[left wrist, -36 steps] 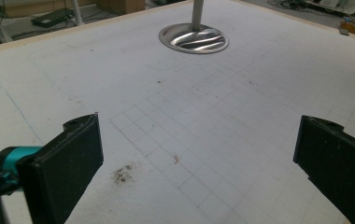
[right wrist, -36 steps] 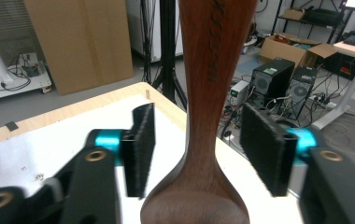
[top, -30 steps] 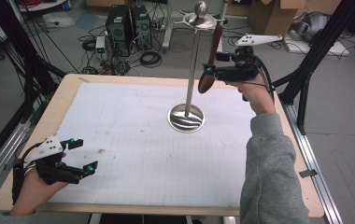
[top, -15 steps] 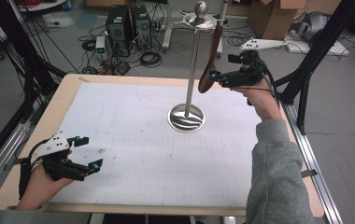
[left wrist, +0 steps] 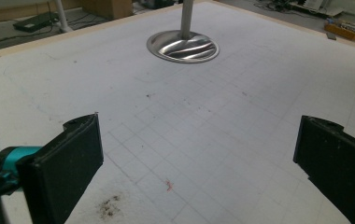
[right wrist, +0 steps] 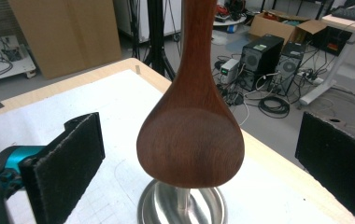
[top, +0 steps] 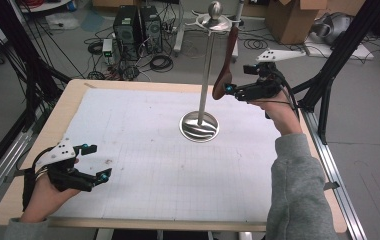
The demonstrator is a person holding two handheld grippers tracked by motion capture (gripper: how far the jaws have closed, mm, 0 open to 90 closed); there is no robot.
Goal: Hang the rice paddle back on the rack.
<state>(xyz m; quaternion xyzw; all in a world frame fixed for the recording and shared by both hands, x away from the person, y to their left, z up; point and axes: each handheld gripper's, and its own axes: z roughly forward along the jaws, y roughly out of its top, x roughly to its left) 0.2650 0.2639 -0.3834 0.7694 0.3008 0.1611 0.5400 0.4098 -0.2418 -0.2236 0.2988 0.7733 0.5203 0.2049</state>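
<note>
A dark wooden spoon (top: 226,60) hangs bowl down from the top of a metal stand (top: 206,70) at the far middle of the table. My right gripper (top: 231,92) is level with the spoon's bowl (right wrist: 189,140). Its jaws have just been opening, and the bowl now sits between the pads (right wrist: 68,163) with a gap on each side. My left gripper (top: 100,161) rests low over the near left of the white mat, open, with nothing between its jaws (left wrist: 199,154).
The stand's round shiny base (top: 199,126) sits on the white gridded mat (top: 143,130), and it also appears ahead of the left gripper (left wrist: 183,45). Computers and cables lie on the floor beyond the table's far edge (top: 128,84). A black frame post (top: 328,75) rises at the right.
The right gripper's jaws have spread apart around the spoon's bowl, and the spoon hangs free on the stand. The left hand has barely shifted.
</note>
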